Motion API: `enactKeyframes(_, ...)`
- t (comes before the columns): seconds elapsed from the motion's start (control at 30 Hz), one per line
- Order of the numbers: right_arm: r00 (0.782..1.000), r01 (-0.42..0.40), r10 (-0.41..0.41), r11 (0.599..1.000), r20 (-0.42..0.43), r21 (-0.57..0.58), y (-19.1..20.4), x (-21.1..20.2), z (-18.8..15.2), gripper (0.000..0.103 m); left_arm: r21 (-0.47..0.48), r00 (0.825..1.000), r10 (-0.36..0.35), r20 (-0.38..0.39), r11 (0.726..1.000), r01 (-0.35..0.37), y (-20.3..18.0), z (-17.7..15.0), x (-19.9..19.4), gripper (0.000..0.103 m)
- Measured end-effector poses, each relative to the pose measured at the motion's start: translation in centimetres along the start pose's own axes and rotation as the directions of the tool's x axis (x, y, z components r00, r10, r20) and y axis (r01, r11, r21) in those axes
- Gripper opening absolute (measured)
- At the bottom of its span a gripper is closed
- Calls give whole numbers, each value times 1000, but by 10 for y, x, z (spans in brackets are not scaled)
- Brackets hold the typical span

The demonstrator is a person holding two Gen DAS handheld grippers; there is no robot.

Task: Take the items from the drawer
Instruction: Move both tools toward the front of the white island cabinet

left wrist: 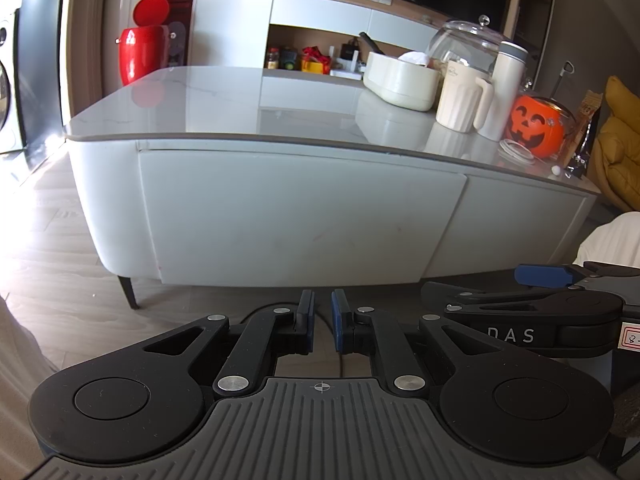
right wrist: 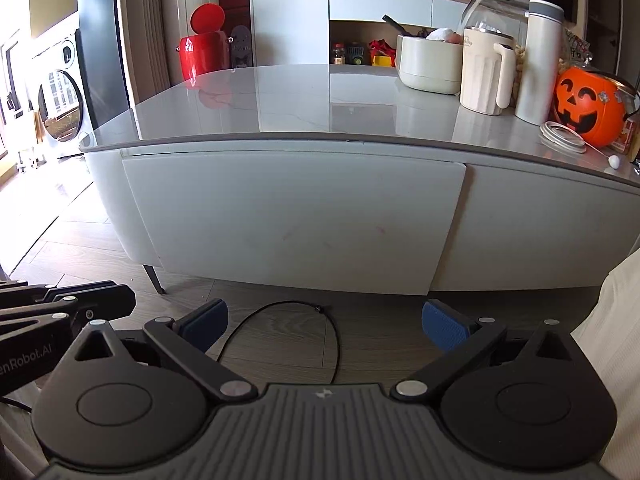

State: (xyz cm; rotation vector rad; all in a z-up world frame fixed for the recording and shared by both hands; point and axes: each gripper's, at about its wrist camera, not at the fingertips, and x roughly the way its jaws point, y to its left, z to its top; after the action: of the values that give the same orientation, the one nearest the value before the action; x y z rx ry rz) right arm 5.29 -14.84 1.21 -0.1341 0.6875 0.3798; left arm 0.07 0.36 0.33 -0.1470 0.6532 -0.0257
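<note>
Left gripper (left wrist: 322, 322) jaws nearly closed, empty; right gripper (right wrist: 325, 324) wide, empty. Drawer front (right wrist: 296, 216) shut, handleless: hook its top edge under the desk (right wrist: 280, 92) rim.

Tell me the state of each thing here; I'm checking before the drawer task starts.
Left gripper: nearly shut, holding nothing.
Right gripper: open, empty.
Drawer: closed.
Red bin: lid up.
Glass jar: lid on.
Pumpkin bucket: upright.
White pitcher: upright.
</note>
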Motion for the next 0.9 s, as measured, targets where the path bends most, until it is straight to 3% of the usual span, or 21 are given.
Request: enactKeyframes(0.9,1000,-8,8,1000,-8,-2,5,1,-1,103,13,1000,-15,-16,1000,16,-7,4,5,11)
